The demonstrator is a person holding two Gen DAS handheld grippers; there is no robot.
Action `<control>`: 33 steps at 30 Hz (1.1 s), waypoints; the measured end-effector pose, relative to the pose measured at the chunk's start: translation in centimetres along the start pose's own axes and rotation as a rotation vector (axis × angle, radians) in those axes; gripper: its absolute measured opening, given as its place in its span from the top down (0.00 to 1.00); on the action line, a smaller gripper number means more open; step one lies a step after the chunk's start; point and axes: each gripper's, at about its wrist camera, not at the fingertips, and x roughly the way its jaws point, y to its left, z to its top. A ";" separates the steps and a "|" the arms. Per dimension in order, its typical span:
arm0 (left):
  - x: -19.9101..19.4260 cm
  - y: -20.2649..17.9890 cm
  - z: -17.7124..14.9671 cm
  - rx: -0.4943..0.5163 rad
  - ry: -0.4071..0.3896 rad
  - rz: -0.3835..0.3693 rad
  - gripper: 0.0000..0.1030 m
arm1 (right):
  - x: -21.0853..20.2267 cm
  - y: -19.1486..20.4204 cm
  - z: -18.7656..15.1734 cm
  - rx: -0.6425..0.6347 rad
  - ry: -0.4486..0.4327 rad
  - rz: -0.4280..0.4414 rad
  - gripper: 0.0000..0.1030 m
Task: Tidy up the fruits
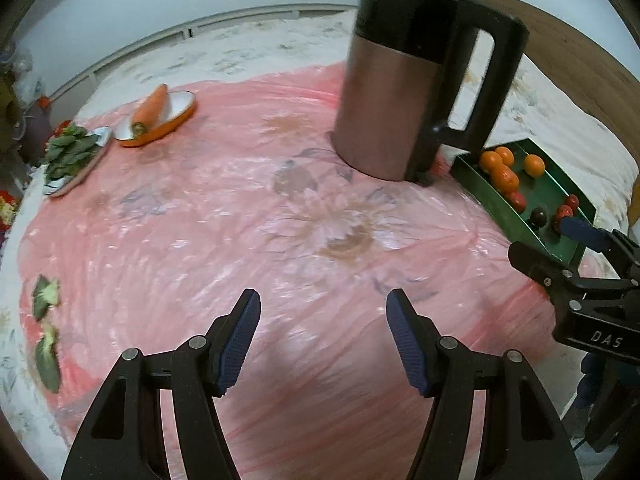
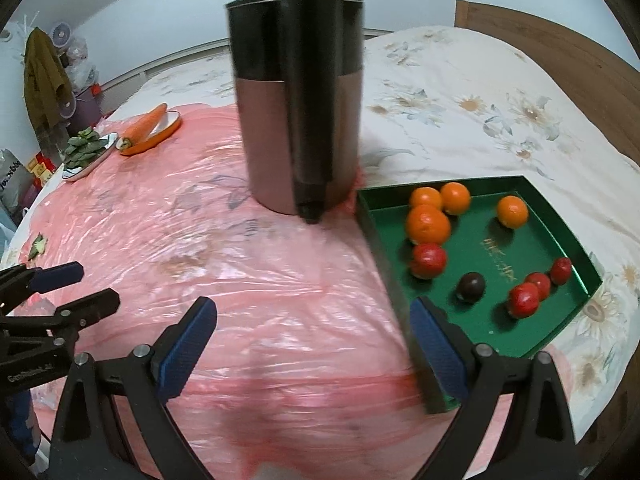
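A green tray sits at the right edge of the pink plastic sheet. It holds several oranges, several red fruits and one dark fruit. The tray also shows in the left wrist view with oranges. My right gripper is open and empty, its right finger over the tray's near corner. My left gripper is open and empty above the pink sheet. The right gripper also shows in the left wrist view.
A tall copper and black kettle stands next to the tray's far-left corner. An orange dish with a carrot and a plate of green leaves lie far left. Loose leaves lie near the sheet's left edge. A wooden headboard is at right.
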 end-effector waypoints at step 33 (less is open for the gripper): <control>-20.0 2.4 -10.8 -0.107 -0.420 0.263 0.01 | -15.5 4.1 -4.4 -0.026 -0.277 0.031 0.00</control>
